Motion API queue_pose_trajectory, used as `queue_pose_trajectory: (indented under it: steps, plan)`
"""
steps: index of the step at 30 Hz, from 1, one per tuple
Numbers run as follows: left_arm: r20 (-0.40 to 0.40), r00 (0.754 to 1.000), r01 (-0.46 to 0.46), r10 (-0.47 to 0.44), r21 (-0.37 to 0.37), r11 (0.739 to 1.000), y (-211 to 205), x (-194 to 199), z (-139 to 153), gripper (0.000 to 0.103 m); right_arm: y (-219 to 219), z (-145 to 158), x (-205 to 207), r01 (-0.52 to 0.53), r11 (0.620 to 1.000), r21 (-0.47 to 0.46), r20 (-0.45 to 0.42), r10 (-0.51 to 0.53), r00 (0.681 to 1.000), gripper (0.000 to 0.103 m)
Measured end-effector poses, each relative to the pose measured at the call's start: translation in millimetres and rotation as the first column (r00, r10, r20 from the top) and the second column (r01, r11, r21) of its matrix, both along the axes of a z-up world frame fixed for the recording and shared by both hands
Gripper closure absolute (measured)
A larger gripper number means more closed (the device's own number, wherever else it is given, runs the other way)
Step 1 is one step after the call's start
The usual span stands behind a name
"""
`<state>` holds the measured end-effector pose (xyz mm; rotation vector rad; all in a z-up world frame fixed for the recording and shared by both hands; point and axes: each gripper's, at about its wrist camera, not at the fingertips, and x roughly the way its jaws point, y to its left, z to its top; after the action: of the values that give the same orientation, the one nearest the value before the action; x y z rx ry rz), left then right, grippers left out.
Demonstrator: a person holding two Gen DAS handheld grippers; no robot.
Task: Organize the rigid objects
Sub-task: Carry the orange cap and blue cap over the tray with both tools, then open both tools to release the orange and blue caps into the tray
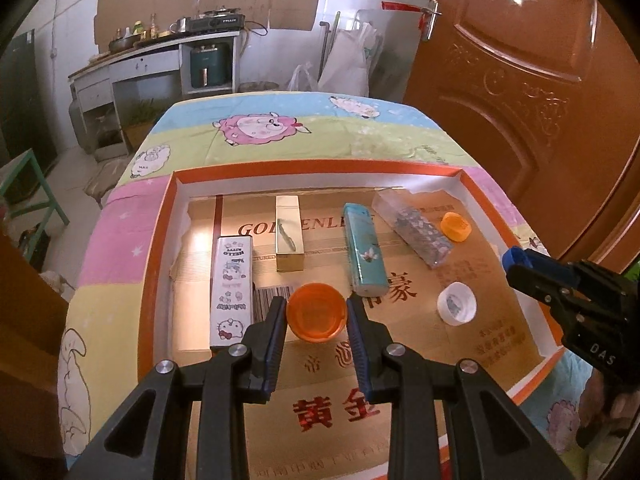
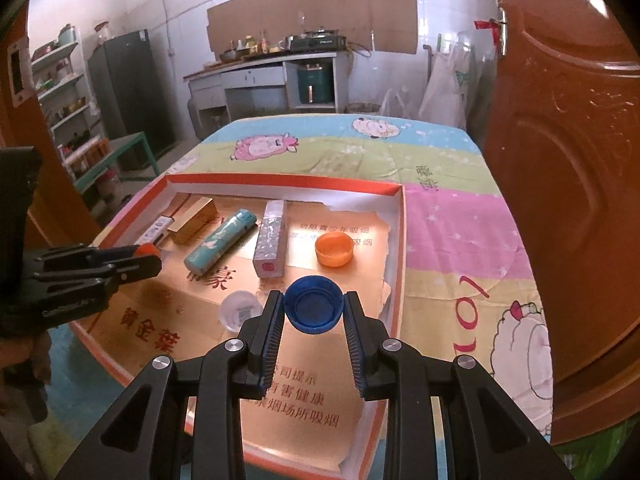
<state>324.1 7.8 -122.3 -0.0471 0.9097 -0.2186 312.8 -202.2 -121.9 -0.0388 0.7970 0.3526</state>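
Left gripper [image 1: 316, 312]: matte black angular linkage arms, triangular cut-outs, round silver screw heads at pivots, ribbed dark-blue finger pads [image 1: 272, 344]. Right gripper [image 2: 314, 308]: same black frame, silver screws, blue ribbed pads. White lettering "DAS" on right gripper's black body, seen from left wrist view.

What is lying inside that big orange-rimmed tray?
Inside the orange-rimmed tray: a Hello Kitty box, gold box, teal lighter, speckled clear box, a small orange cap and a white cap. Gold printed paper covers its floor.
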Motion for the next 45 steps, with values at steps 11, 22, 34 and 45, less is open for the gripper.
queue_pose_trajectory:
  steps: [11,22,34,45]
  plan:
    - [-0.001,1.000,-0.001,0.001,0.007,1.000,0,9,-3,0.072,6,-9,14,-0.008,1.000,-0.006,-0.017,0.008,1.000,0.072]
    - [-0.004,1.000,0.000,0.000,0.005,1.000,-2,17,-9,0.072,7,-16,26,-0.003,1.000,-0.012,-0.038,0.003,0.999,0.072]
    - [-0.003,1.000,0.006,-0.006,0.010,1.000,-2,19,-14,0.072,10,-23,33,-0.004,1.000,-0.023,-0.056,0.003,0.998,0.072]
    - [0.007,1.000,0.011,-0.011,0.021,1.000,-4,20,-16,0.072,14,-29,36,-0.008,0.999,-0.041,-0.066,0.005,0.998,0.072]
